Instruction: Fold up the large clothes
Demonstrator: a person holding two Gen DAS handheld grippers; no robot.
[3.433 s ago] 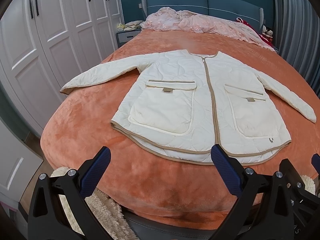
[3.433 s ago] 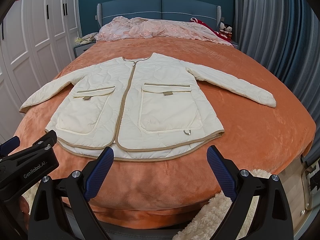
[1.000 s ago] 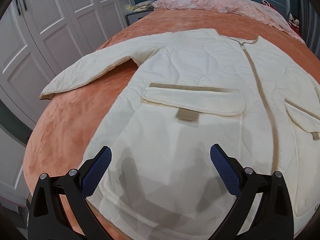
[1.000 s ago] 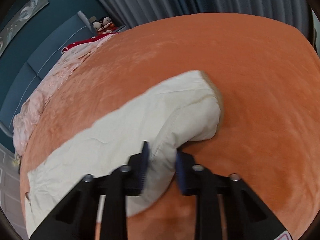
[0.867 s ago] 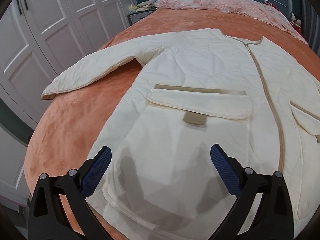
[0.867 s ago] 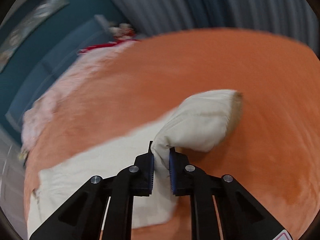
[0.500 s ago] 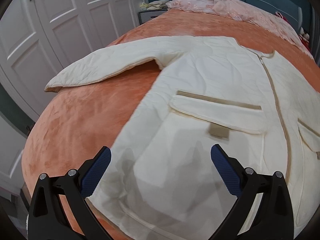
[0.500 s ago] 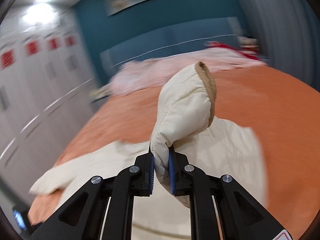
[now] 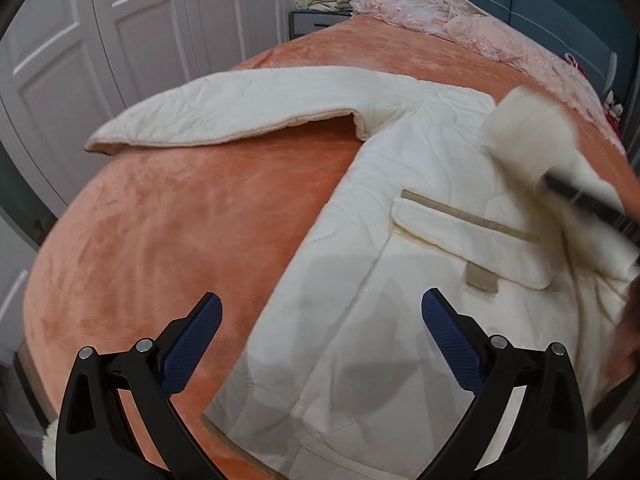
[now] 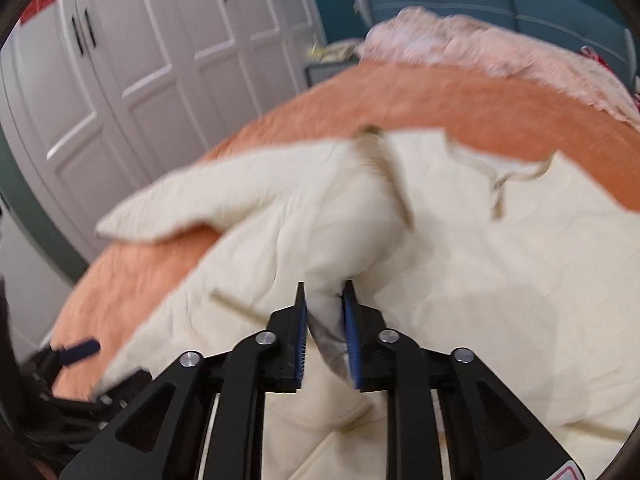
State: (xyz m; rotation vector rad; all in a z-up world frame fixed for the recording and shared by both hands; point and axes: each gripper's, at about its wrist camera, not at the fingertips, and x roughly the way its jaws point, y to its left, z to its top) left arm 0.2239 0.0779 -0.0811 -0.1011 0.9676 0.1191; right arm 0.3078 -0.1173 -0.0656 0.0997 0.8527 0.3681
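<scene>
Since the earlier frames the right gripper (image 10: 325, 332) has carried the cuff of the right sleeve (image 10: 344, 216) from the far side of the bed across onto the jacket's front; its fingers, which have just been parting a little, are narrowly apart with a fold of sleeve cloth between the blue pads. Whether they still pinch it I cannot tell — that view is blurred.

The cream quilted jacket (image 9: 360, 320) lies face up on the orange bedspread (image 9: 180, 220), tan-trimmed, with a flap pocket (image 9: 472, 240) at 3 o'clock in the left wrist view and its left sleeve (image 9: 248, 112) stretched flat toward 10 o'clock.

The left gripper (image 9: 322, 340) hovers above the hem, fingers spread wide and empty. White wardrobe doors (image 9: 120, 40) stand at 11 o'clock; a pink cover (image 9: 460, 24) lies heaped by the headboard.
</scene>
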